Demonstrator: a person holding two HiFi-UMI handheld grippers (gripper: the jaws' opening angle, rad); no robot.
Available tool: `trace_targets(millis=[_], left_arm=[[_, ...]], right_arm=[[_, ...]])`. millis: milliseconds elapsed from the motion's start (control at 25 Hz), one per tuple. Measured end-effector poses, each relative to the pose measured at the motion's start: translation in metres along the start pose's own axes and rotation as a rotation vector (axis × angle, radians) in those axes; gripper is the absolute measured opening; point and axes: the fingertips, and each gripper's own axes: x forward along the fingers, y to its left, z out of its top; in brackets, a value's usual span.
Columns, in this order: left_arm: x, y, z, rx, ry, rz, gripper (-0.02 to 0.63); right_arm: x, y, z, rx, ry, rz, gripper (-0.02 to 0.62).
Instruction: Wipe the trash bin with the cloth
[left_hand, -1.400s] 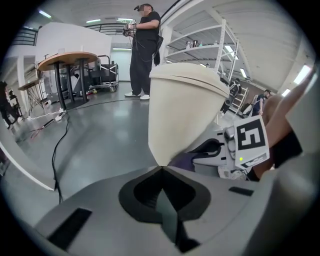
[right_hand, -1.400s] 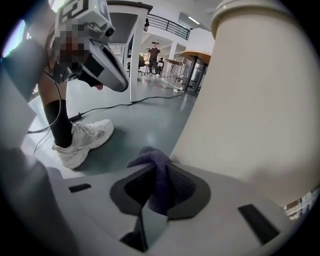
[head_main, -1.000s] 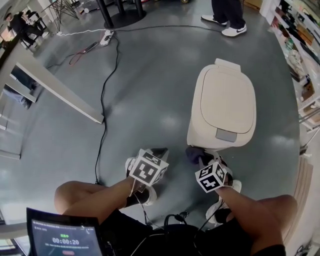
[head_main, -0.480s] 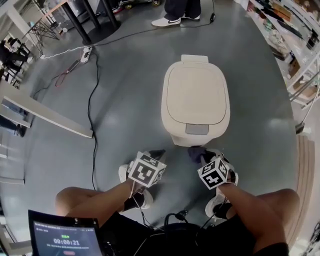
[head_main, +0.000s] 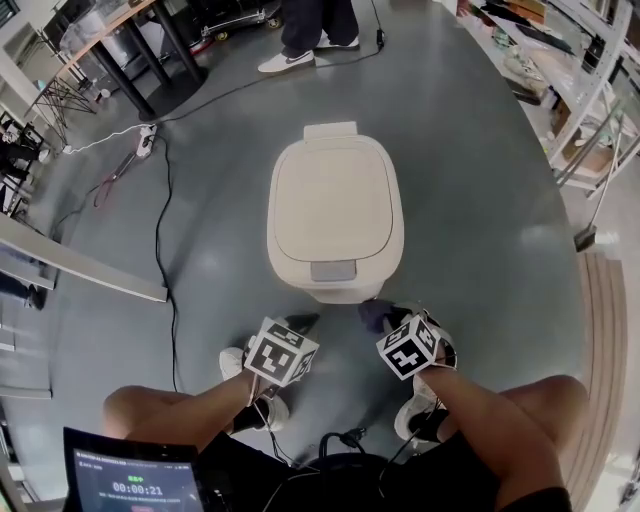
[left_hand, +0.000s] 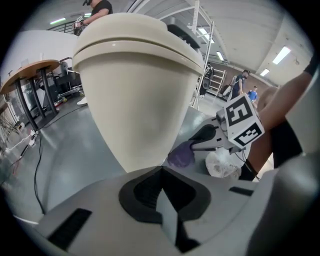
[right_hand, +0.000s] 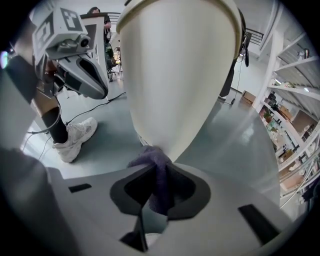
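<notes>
My right gripper pinches the purple cloth, its bunched end up against the lower front of the cream trash bin on the grey floor; my left gripper is pressed together on nothing, near the bin's base; a black cable trails at left; my white shoe sits beside.

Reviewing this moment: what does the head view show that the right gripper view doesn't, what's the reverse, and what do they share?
Head view only: the closed lid of the trash bin seen from above, its grey tab, a black cable on the floor, and a screen. Right gripper view only: the right gripper with jaws shut on the purple cloth, which appears to touch the bin's lower wall. Both: bin, cloth, left gripper, a white shoe.
</notes>
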Motion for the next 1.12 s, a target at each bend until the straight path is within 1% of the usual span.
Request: trace_targets(millis=[160,280,400,560,640,680,760,880,1000,1120], left_arm=[[0.008,-0.025,0.023,0.023,-0.025,-0.029,0.002],[0.015,-0.061,0.056,0.050,-0.062,-0.038,0.002],[0.017,-0.095,0.086,0.080,-0.108,-0.047,0.002],[0.000,-0.131,0.122,0.120,-0.198,-0.096,0.002],[-0.010,-0.148,0.141,0.130,-0.246,-0.117,0.002],[-0.013,-0.152,0.149,0.139,-0.255,-0.114,0.002],[-0.016,-0.154,0.158,0.173,-0.248,-0.080,0.002],[-0.020,-0.146,0.168,0.218,-0.244,0.005,0.002],[-0.030,-0.134,0.178,0.226,-0.257,0.067,0.002],[-0.037,-0.125,0.184,0.220,-0.265,0.087,0.002]], right_arm=[[-0.014,-0.013,-0.016,0.068,-0.047,0.011,0.064],[-0.033,-0.037,-0.033,0.143,-0.105,0.005,0.064],[-0.049,-0.059,-0.040,0.223,-0.162,-0.025,0.064],[-0.065,-0.082,-0.025,0.317,-0.242,-0.081,0.064],[-0.079,-0.097,-0.009,0.365,-0.312,-0.092,0.064],[-0.088,-0.103,0.002,0.384,-0.354,-0.091,0.064],[-0.106,-0.112,0.025,0.404,-0.434,-0.090,0.064],[-0.127,-0.122,0.052,0.442,-0.536,-0.088,0.064],[-0.139,-0.131,0.067,0.513,-0.621,-0.064,0.064],[-0.139,-0.135,0.072,0.566,-0.670,-0.011,0.064]])
